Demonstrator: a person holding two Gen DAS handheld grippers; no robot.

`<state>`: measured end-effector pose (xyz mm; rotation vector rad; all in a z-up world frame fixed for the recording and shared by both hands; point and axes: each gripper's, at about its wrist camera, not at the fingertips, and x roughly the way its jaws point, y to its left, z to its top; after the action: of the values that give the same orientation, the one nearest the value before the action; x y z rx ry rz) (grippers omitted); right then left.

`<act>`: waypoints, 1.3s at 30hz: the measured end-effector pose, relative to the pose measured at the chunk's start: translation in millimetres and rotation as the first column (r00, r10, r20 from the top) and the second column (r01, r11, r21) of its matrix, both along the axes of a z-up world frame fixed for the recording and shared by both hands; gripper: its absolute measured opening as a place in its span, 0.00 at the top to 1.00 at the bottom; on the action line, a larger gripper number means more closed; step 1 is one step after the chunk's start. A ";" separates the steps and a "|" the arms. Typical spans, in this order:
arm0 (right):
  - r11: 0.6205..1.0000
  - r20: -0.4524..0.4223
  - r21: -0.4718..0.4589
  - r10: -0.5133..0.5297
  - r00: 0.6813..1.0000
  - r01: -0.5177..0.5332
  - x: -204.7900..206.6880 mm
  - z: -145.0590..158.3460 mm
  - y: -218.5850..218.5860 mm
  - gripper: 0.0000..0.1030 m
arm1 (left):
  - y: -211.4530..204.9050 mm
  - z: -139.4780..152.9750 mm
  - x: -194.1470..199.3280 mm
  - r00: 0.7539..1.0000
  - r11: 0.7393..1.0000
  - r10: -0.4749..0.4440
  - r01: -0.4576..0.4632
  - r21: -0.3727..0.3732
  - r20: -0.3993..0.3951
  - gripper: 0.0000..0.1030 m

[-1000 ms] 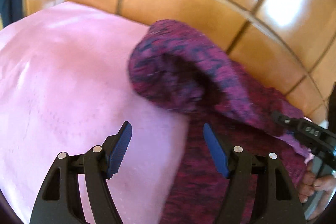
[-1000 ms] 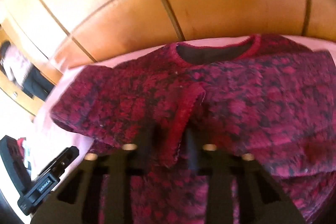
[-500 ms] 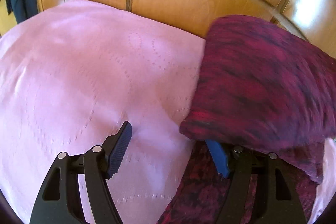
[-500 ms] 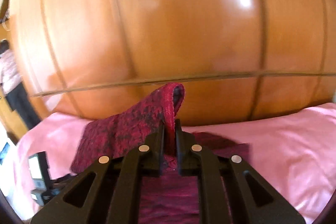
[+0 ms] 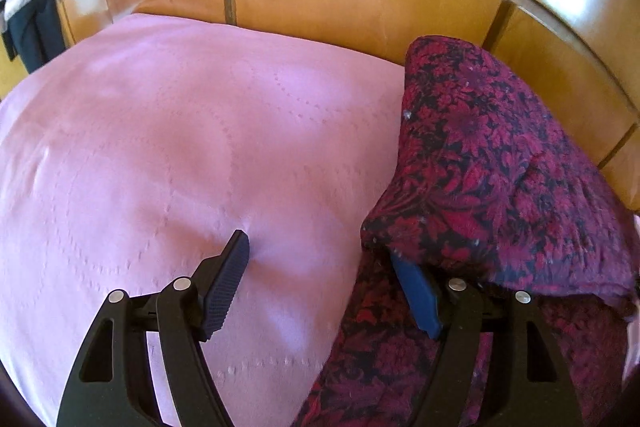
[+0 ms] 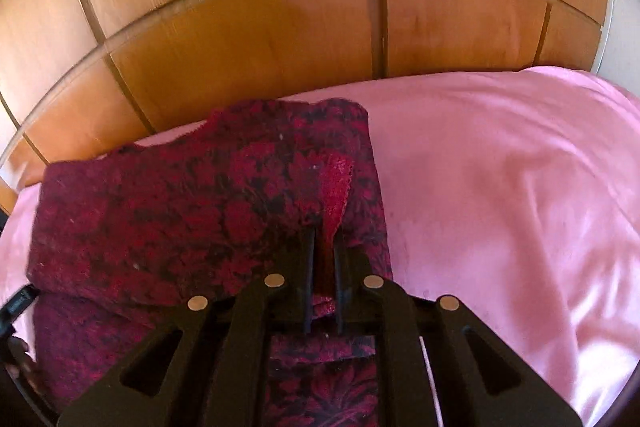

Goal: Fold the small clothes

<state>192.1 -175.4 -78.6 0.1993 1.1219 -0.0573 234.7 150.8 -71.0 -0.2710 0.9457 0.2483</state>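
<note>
One finger of the open left claw (image 5: 320,267) is partly hidden under the sweater (image 5: 500,163) lying on the pink bedspread (image 5: 160,147), while in the right view the right claw (image 6: 322,247) is seen clamped on the sweater's red cuff (image 6: 336,187), wooden panelling (image 6: 260,27) behind.

You are working over a bed whose pink bedspread (image 5: 180,167) is lying smooth, its stitched dotted curves showing, while the glossy wooden panelled wall (image 6: 280,35) behind is catching bright window glare.

Sweater (image 6: 208,211) lies on bedspread (image 6: 500,187), before wooden panelling (image 6: 260,39).
</note>
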 end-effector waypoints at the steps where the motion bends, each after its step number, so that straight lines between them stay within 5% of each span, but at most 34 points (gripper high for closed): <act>1: 1.000 -0.002 0.014 -0.004 1.000 0.004 -1.4 1.9 -2.5 0.93 | 1.3 1.4 -3.5 1.000 1.000 -0.009 0.009 -0.015 0.004 0.32; 7: 0.999 0.005 0.053 0.001 1.000 -0.002 -2.6 5.0 -10.1 0.93 | 40.2 21.1 -20.1 0.994 0.961 -0.063 0.086 -0.262 0.094 0.32; 12: 0.995 0.019 0.103 -0.014 1.000 0.012 -6.7 0.8 -16.9 0.92 | 73.9 26.7 20.0 0.992 0.871 -0.039 0.092 -0.482 0.119 0.32; 16: 0.994 0.023 0.109 0.009 1.000 -0.011 -8.1 2.3 -19.6 0.92 | 72.1 18.9 58.9 0.992 0.859 -0.079 0.116 -0.498 0.095 0.32; 24: 0.993 0.038 0.112 0.035 0.999 -0.040 -9.7 0.4 -21.1 0.89 | 58.8 -6.9 121.3 0.990 0.785 -0.123 0.137 -0.604 0.064 0.33; 25: 0.993 0.038 0.109 0.038 0.999 -0.042 -9.5 0.2 -20.7 0.89 | 58.0 -7.9 125.2 0.989 0.773 -0.127 0.144 -0.618 0.072 0.37; 26: 0.994 0.037 0.105 0.041 0.999 -0.044 -8.9 0.1 -20.2 0.89 | 56.1 -8.9 130.2 0.987 0.757 -0.141 0.160 -0.634 0.081 0.55; 27: 0.994 0.034 0.097 0.043 0.998 -0.047 -8.1 0.7 -19.3 0.89 | 51.8 -8.2 133.0 0.985 0.759 -0.154 0.171 -0.628 0.082 0.66; 30: 0.997 0.051 0.040 0.064 0.997 -0.066 -9.6 15.4 -10.4 0.92 | 38.2 9.9 120.6 0.977 0.836 -0.153 0.209 -0.508 0.151 0.80; 34: 0.992 0.089 -0.041 0.122 0.989 -0.118 -23.8 40.6 3.0 0.93 | 16.6 22.8 94.9 0.965 0.925 -0.201 0.243 -0.292 0.167 0.80; 39: 0.993 0.007 -0.058 0.106 0.994 -0.105 -25.3 8.6 4.7 0.93 | -4.4 -0.5 115.7 0.979 0.969 -0.195 0.201 -0.142 0.054 0.68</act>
<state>166.9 -170.7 -70.0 0.0882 1.1179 0.0051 350.4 146.4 -71.5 -0.3126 0.9456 -0.0110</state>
